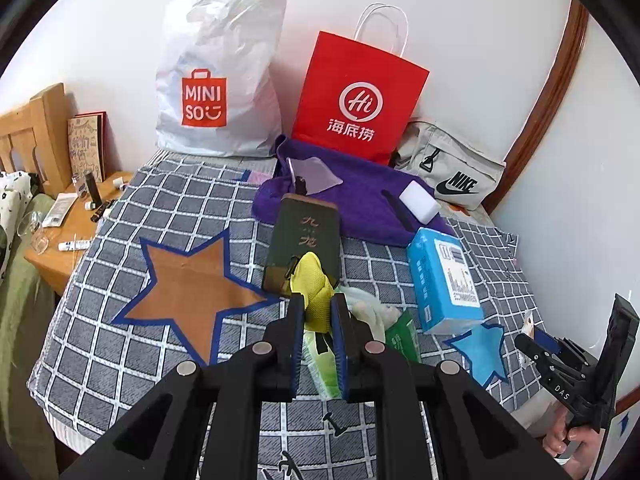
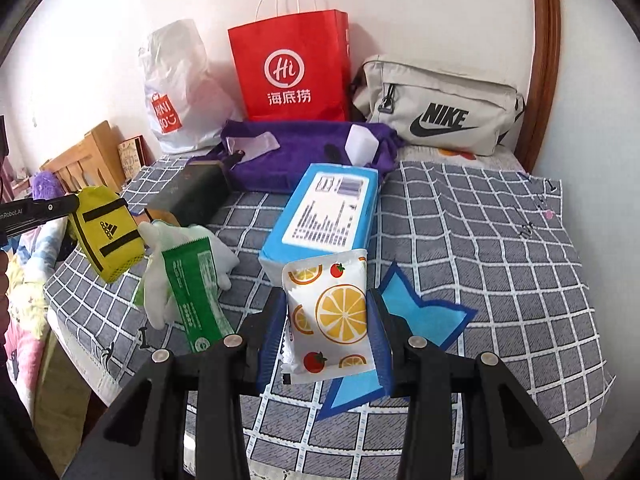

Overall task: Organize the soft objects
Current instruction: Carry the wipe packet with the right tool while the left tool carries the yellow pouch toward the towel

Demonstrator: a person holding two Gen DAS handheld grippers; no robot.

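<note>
My left gripper (image 1: pixel 317 312) is shut on a small yellow Adidas pouch (image 1: pixel 314 292), held above the checked cloth; the same yellow pouch (image 2: pixel 107 232) hangs at the left of the right wrist view. My right gripper (image 2: pixel 328 320) is shut on a white tissue pack (image 2: pixel 328 312) printed with oranges and strawberries, lifted over a blue star patch (image 2: pixel 424 316). Below lie a green wipes pack (image 2: pixel 194 292) on a white glove (image 2: pixel 160 272), a blue tissue box (image 2: pixel 324 212) and a dark green case (image 1: pixel 306 236). A brown star patch (image 1: pixel 188 284) marks the cloth at the left.
Against the wall stand a white Miniso bag (image 1: pixel 212 80), a red paper bag (image 1: pixel 356 92) and a grey Nike pouch (image 2: pixel 436 104). A purple towel (image 1: pixel 352 200) carries a white sponge (image 1: pixel 420 200). A wooden side table (image 1: pixel 76 232) with small items stands left of the bed.
</note>
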